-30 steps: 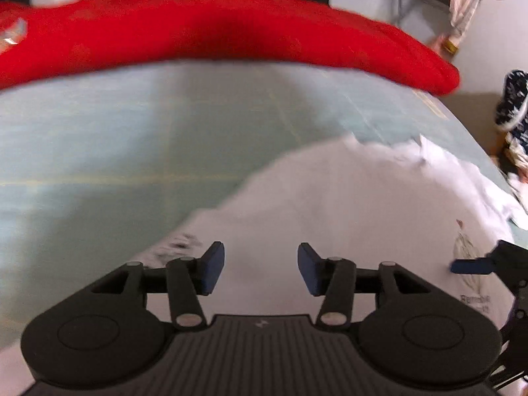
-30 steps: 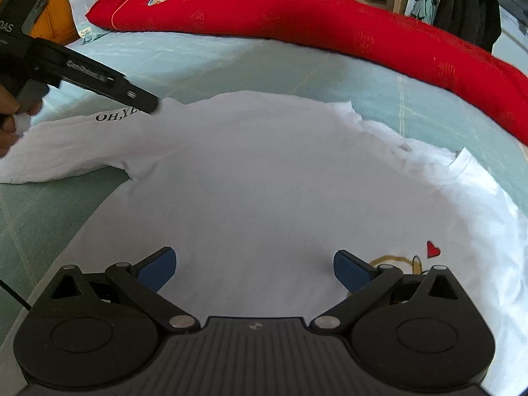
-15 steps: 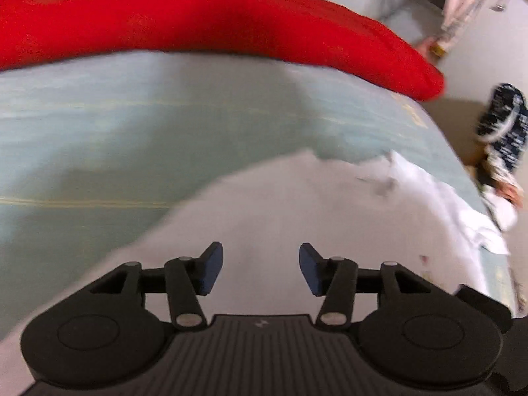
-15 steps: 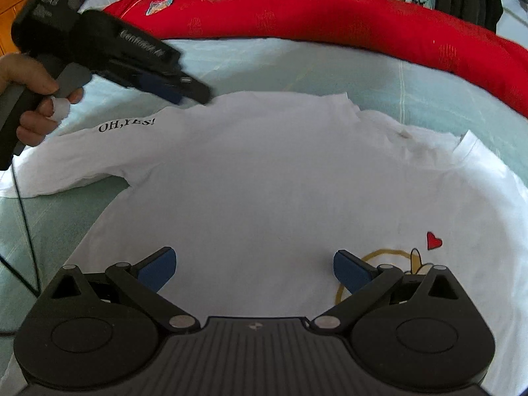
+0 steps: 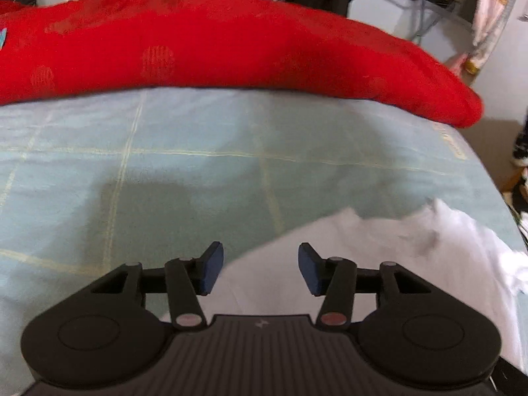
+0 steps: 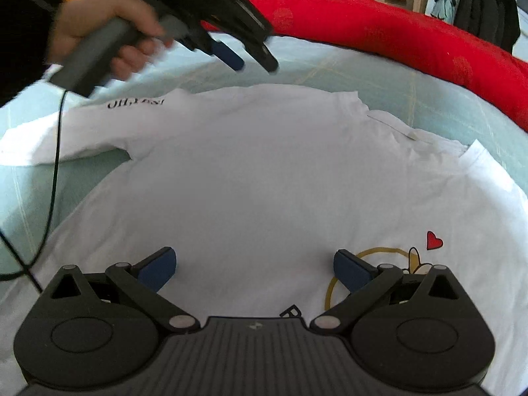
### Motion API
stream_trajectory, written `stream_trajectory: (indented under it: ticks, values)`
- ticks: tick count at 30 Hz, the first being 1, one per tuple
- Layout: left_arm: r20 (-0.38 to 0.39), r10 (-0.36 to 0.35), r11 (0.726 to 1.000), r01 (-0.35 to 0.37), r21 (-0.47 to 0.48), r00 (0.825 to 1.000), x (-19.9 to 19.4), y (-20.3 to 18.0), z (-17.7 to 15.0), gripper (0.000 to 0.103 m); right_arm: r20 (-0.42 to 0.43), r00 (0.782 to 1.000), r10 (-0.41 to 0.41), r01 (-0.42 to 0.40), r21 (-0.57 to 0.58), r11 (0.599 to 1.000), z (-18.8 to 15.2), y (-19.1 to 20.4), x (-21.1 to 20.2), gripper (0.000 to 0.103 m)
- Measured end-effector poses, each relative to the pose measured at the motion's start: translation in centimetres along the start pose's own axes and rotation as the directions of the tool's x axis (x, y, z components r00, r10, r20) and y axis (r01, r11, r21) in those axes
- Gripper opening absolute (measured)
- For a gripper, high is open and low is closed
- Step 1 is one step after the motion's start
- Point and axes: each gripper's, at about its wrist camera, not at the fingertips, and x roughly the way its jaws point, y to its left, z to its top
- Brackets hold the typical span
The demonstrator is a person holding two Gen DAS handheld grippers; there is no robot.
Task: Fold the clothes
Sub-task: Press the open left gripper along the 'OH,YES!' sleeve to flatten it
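A white T-shirt (image 6: pixel 264 171) lies spread flat on the light green bed sheet (image 6: pixel 379 79), with a black "OH,YES!" print on one sleeve (image 6: pixel 135 103) and a red heart with a yellow ring near its right side. My right gripper (image 6: pixel 254 269) is open and empty, hovering low over the shirt's body. My left gripper (image 5: pixel 260 267) is open and empty above the shirt's edge (image 5: pixel 363 250); in the right wrist view it (image 6: pixel 254 61) is raised over the sheet beyond the shirt's upper left.
A long red quilt (image 5: pixel 231 46) lies rolled along the far side of the bed (image 5: pixel 198 171). A black cable (image 6: pixel 54 165) hangs from the left gripper across the sleeve. Hanging clothes (image 6: pixel 485 3) and a rack stand behind the bed.
My left gripper has lifted off the sleeve area and moved up and right, away from the shirt. My right gripper has stayed open over the shirt, nearly still.
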Motion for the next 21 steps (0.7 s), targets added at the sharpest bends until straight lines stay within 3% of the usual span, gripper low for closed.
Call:
stream_trajectory:
  ticks: [5, 8, 11, 16, 21]
  values:
    - [-0.126, 0.011, 1.0, -0.012, -0.015, 0.992, 1.0, 0.1, -3.3, 0.054, 0.0, 1.0, 0.014, -0.014, 0.012, 1.0, 0.0, -0.5, -0.3, 0.103]
    - [-0.107, 0.052, 0.998, -0.055, -0.026, 0.993, 2.8, 1.3, -3.8, 0.056, -0.005, 1.0, 0.007, -0.007, -0.012, 1.0, -0.2, -0.3, -0.4, 0.103]
    - [-0.069, 0.135, 0.989, -0.138, -0.051, 0.989, 2.9, 2.3, -1.9, 0.053, -0.011, 1.0, -0.002, 0.001, -0.031, 1.0, -0.5, -0.1, -0.7, 0.103]
    - [0.018, 0.141, 0.988, -0.139, -0.072, 0.99, -2.4, 4.0, -0.4, 0.055, -0.01, 1.0, 0.01, -0.01, -0.012, 1.0, -0.4, 0.0, -1.3, 0.103]
    - [-0.047, 0.195, 0.977, -0.199, -0.078, 0.98, -7.7, 5.9, -4.1, 0.055, 0.004, 0.999, 0.043, -0.044, 0.029, 0.999, 0.7, 0.1, -1.6, 0.103]
